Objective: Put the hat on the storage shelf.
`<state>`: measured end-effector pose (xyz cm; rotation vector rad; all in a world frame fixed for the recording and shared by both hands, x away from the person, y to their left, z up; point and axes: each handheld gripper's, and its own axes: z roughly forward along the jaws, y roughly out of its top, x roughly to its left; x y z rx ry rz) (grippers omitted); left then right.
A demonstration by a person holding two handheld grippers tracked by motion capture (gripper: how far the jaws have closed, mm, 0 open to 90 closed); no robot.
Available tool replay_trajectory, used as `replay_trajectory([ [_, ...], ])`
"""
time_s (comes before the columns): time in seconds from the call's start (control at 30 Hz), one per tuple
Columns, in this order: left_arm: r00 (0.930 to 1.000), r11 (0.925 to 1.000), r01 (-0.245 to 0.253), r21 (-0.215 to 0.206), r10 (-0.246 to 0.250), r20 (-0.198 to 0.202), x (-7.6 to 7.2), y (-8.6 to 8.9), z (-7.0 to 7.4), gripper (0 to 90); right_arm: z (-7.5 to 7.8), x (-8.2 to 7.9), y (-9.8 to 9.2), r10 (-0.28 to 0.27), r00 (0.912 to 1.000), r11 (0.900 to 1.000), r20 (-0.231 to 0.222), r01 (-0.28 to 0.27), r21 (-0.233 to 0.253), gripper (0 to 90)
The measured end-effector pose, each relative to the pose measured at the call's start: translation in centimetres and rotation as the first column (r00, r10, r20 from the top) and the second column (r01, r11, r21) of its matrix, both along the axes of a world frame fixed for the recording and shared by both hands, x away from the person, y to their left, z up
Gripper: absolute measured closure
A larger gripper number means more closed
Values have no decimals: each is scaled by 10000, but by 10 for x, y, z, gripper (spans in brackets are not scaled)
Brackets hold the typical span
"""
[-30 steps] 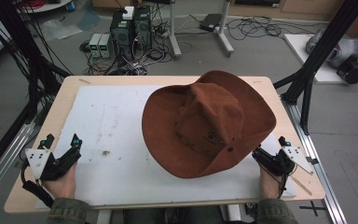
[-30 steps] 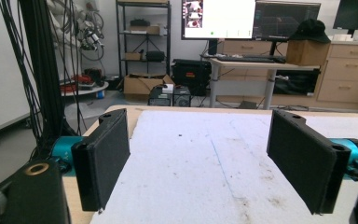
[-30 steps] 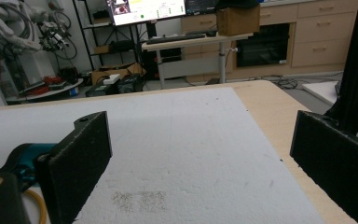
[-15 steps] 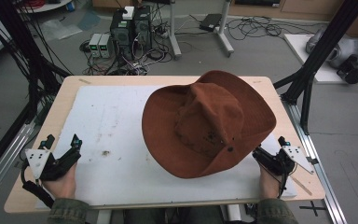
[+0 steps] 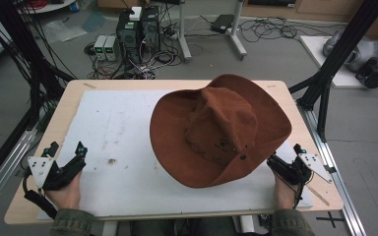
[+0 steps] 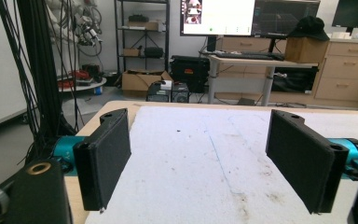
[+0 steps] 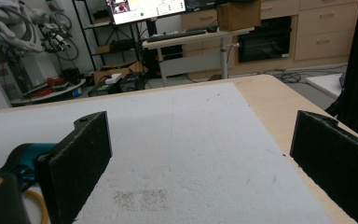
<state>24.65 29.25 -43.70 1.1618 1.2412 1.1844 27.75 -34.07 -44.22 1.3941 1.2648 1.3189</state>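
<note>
At the table's near left corner the left gripper (image 5: 68,153) rests in a hand (image 5: 66,192) on the white foam mat (image 5: 118,128), its jaws spread wide with only stained mat between them in the left gripper view. A small dark speck (image 5: 111,160) lies just right of it. The brown wide-brimmed hat (image 5: 220,129) sits crown up on the right half of the mat. By its near brim the right gripper (image 5: 281,158) waits, jaws apart, holding nothing
</note>
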Motion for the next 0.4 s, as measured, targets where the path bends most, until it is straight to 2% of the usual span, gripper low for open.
replay_trajectory([
  [0.4,10000,10000,31,-13,-31,-15,0,1,0,221,-1,0,0,35,10000,9999,-39,-34,120,45],
])
